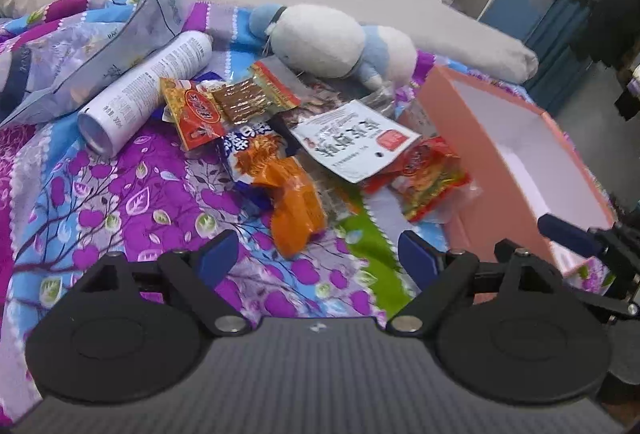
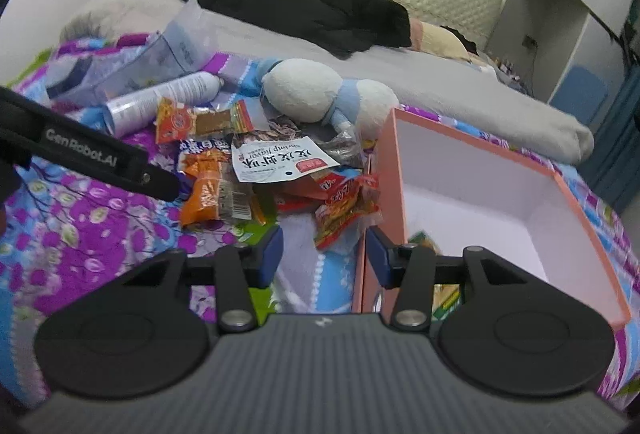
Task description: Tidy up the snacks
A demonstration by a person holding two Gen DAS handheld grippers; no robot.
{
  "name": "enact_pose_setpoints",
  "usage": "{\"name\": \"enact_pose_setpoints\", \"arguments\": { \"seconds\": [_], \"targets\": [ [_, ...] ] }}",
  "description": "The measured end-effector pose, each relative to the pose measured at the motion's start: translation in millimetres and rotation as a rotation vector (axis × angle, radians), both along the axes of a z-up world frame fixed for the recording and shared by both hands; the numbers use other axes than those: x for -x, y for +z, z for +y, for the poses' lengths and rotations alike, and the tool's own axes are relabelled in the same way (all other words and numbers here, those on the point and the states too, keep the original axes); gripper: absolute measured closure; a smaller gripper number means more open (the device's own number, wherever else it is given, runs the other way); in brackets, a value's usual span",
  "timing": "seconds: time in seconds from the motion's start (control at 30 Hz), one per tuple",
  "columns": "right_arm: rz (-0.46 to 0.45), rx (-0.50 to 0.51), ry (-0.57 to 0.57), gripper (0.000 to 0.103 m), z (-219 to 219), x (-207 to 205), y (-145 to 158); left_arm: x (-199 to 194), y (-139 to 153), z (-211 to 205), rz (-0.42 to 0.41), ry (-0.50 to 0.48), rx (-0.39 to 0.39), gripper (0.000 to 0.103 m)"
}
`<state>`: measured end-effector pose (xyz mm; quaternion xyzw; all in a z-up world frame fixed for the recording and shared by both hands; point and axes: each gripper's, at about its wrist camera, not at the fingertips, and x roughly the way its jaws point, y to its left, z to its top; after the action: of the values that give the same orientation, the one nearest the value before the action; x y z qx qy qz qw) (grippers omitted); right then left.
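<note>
A heap of snack packets lies on the flowered bedspread: an orange packet point(image 1: 296, 210) point(image 2: 208, 194), a white shrimp-flavour packet point(image 1: 356, 138) point(image 2: 280, 162), a red noodle packet point(image 1: 432, 178) point(image 2: 344, 210) and a red-and-brown packet point(image 1: 232, 102) point(image 2: 200, 122). To their right stands an open pink box point(image 1: 500, 122) point(image 2: 400, 154) with a green-yellow packet point(image 2: 444, 298) inside near its front. My left gripper point(image 1: 318, 258) is wide open just short of the orange packet, holding nothing. My right gripper point(image 2: 325, 256) is open at the box's left wall, below the red packet, with nothing between its fingers.
A white spray can point(image 1: 148, 90) point(image 2: 164, 98), a clear plastic bag point(image 1: 120, 34) and a white-and-blue plush toy point(image 1: 332, 42) point(image 2: 320, 94) lie behind the snacks. Black clothing point(image 2: 320, 10) covers the bed farther back. The left gripper's black body point(image 2: 92, 158) crosses the right wrist view.
</note>
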<state>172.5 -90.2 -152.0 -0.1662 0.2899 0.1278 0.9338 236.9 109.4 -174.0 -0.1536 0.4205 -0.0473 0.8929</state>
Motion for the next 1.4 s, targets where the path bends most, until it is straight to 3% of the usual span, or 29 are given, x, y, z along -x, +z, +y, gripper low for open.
{"name": "enact_pose_setpoints", "arguments": {
  "seconds": [0.3,0.43,0.5,0.53,0.67,0.77,0.97,1.07,1.4],
  "targets": [
    [0.003,0.138,0.002,0.056,26.9,-50.6,-31.8,-54.8,-38.9,7.7,0.045,-0.001,0.055,0.014],
    [0.018,0.150,-0.028,0.056,36.3,-71.6,-46.0,-71.0,-58.3,14.7,0.078,0.041,0.115,0.025],
    [0.011,0.139,-0.049,0.058,39.2,-79.0,-50.8,-77.3,-71.2,22.0,0.091,0.062,0.181,0.030],
    [-0.001,0.129,-0.061,0.066,40.5,-82.6,-53.0,-80.0,-77.9,25.5,0.102,0.075,0.213,0.034],
    [-0.033,0.164,-0.110,0.067,46.3,-97.1,-62.0,-84.1,-92.2,33.0,0.112,0.115,0.283,0.037],
    [0.003,0.130,-0.164,0.068,39.2,-107.9,-67.8,-85.9,-93.7,31.7,0.109,0.108,0.291,0.039],
    [-0.023,0.121,-0.209,0.070,41.5,-118.0,-75.1,-90.6,-97.4,28.8,0.111,0.105,0.305,0.042],
    [-0.020,0.093,-0.239,0.070,42.4,-128.6,-74.4,-93.0,-99.7,28.3,0.115,0.117,0.320,0.049],
    [0.055,-0.070,-0.248,0.085,28.4,-157.9,-65.7,-86.7,-101.3,27.4,0.103,0.152,0.347,0.058]
  ]
}}
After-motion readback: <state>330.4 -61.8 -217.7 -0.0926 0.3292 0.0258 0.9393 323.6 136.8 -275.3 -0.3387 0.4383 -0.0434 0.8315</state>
